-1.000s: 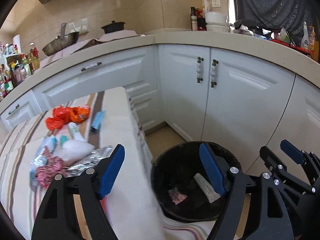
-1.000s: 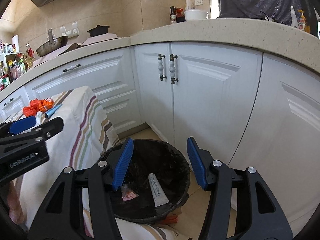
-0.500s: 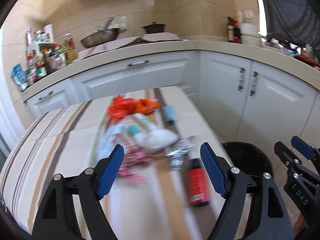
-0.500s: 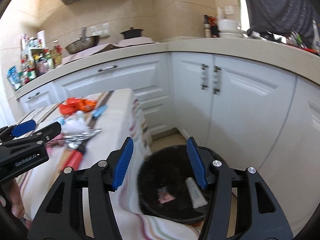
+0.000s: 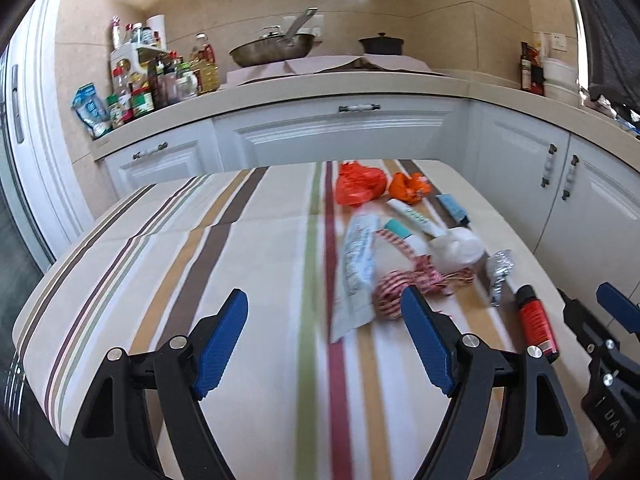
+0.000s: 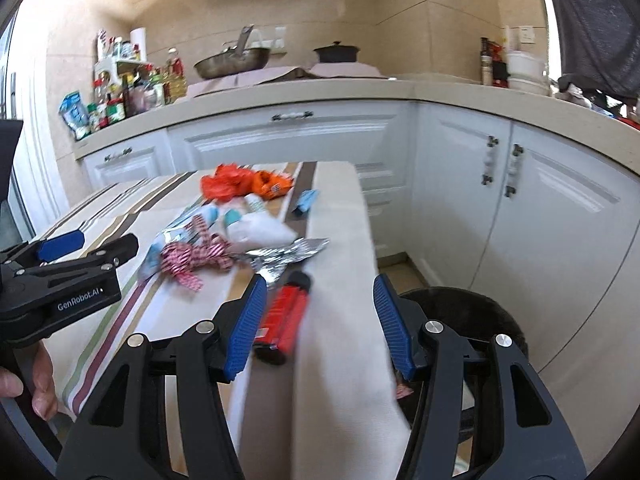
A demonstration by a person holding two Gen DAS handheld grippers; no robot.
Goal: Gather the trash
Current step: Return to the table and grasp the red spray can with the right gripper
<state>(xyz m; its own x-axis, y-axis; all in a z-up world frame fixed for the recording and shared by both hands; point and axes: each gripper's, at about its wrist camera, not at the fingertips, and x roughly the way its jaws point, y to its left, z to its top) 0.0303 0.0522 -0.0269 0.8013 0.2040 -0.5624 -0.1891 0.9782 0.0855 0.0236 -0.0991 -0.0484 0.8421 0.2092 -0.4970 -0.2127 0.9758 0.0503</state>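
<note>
target: red tube (image 6: 285, 320) on tabletop (image 5: 240, 248), near right edge by bin (image 6: 480, 304)
handling: light, stiff, may roll; grip mid-body
jaws: left gripper (image 5: 324, 344) spread, empty; right gripper (image 6: 320, 320) spread, empty

Striped cloth tablecloth (image 5: 248, 240), crinkled shiny foil wrapper (image 6: 288, 258), glossy tiled wall (image 5: 400, 4).
</note>
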